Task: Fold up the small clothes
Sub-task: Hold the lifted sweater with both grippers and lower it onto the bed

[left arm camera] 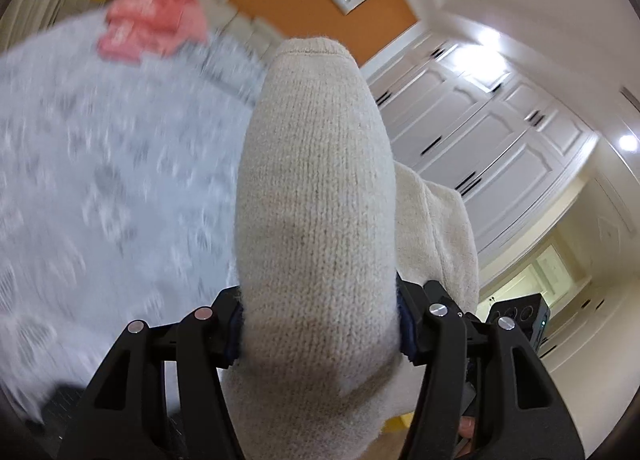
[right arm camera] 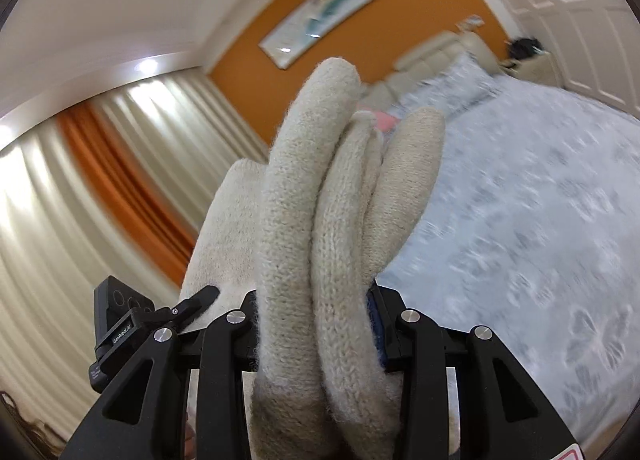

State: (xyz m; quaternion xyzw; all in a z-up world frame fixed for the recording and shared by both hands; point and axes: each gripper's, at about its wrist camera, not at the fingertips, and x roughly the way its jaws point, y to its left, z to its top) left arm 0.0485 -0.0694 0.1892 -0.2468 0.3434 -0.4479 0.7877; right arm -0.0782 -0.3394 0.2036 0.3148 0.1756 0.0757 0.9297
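A cream knitted garment [left arm camera: 316, 199] is bunched between the fingers of my left gripper [left arm camera: 320, 324], which is shut on it and holds it up in the air. In the right wrist view the same cream knit [right arm camera: 320, 227] hangs in several thick folds between the fingers of my right gripper [right arm camera: 316, 332], also shut on it. Both grippers are lifted above the bed [left arm camera: 100, 179]. The knit hides most of both fingertips. The other gripper shows at the edge of each view [left arm camera: 520, 316] [right arm camera: 120, 324].
The bed has a pale blue-grey patterned cover [right arm camera: 540, 219]. A pink folded cloth [left arm camera: 156, 19] lies near its far end by the headboard [right arm camera: 436, 47]. White wardrobe doors [left arm camera: 480, 127], an orange wall [right arm camera: 280, 3] and striped curtains [right arm camera: 100, 163] surround it.
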